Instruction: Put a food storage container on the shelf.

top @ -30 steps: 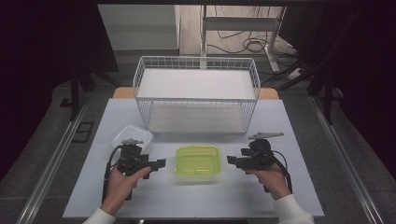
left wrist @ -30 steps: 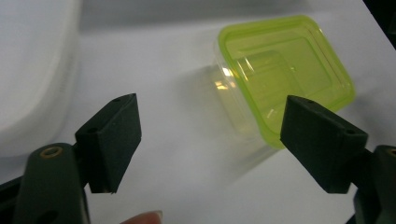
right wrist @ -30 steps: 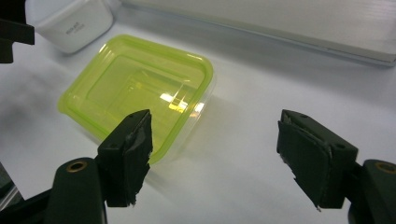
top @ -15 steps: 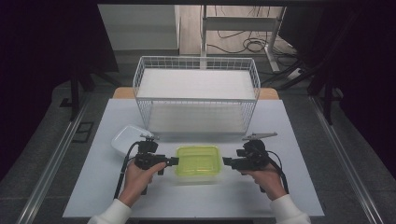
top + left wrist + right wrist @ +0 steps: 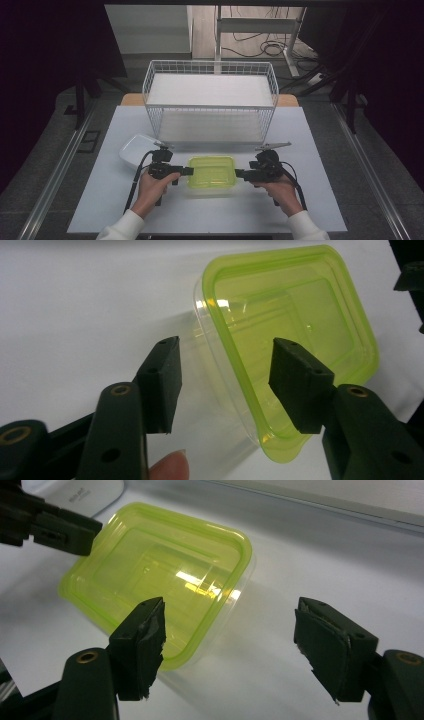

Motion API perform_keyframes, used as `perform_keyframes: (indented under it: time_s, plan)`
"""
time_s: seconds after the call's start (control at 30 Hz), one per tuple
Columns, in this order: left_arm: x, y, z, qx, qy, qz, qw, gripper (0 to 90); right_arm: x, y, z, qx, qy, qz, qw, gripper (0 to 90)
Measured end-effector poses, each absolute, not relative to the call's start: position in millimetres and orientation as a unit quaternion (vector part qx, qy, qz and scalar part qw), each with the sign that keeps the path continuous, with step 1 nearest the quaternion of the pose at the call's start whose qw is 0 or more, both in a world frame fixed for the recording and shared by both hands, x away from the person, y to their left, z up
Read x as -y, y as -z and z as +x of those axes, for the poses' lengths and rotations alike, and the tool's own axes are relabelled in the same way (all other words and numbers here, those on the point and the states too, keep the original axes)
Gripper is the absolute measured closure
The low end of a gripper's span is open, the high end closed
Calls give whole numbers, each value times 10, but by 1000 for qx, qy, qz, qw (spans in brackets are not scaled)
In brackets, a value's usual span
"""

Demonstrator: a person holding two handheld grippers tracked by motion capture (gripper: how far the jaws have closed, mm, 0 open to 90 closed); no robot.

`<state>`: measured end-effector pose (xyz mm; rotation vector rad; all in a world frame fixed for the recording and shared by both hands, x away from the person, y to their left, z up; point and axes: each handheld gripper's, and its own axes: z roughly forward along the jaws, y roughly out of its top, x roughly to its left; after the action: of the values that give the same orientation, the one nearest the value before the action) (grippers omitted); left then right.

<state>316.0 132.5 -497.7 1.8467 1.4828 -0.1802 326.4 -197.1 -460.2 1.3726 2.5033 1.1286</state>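
Near the front edge of the white worktop (image 5: 115, 200), midway along it, sits the yellow-green translucent plastic container with its lid on (image 5: 212, 173). Your left gripper (image 5: 186, 171) reaches the container's left end with its jaws apart; in the left gripper view one jaw stands over the lid, the other outside the rim. Your right gripper (image 5: 240, 174) is at the right end, jaws spread wide. Toward the worktop's back edge stands a white wire basket (image 5: 210, 107). A white rounded plastic lid (image 5: 135, 150) lies just behind your left hand (image 5: 152, 187).
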Motion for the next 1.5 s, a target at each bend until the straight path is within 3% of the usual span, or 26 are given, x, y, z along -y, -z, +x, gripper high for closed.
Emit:
perform_keyframes:
  time_s: [0.27,0.53,1.03,1.23,1.5]
  plan:
    - [-1324,5023,3174,-578,92,718,376,516,1951,4745,3399,-794,-381,473,-13,360]
    - [-1324,5044,3184,-582,104,710,382,548,1864,4878,3464,-791,-374,484,-26,403]
    - [-1281,5070,3183,-574,113,714,385,627,1915,4980,3525,-761,-383,513,-100,694]
    - [-1257,5054,3154,-572,113,712,391,689,1956,5001,3536,-742,-393,526,-132,737]
    - [-1257,5001,3105,-571,100,707,405,758,1992,4951,3504,-737,-406,525,-128,782]
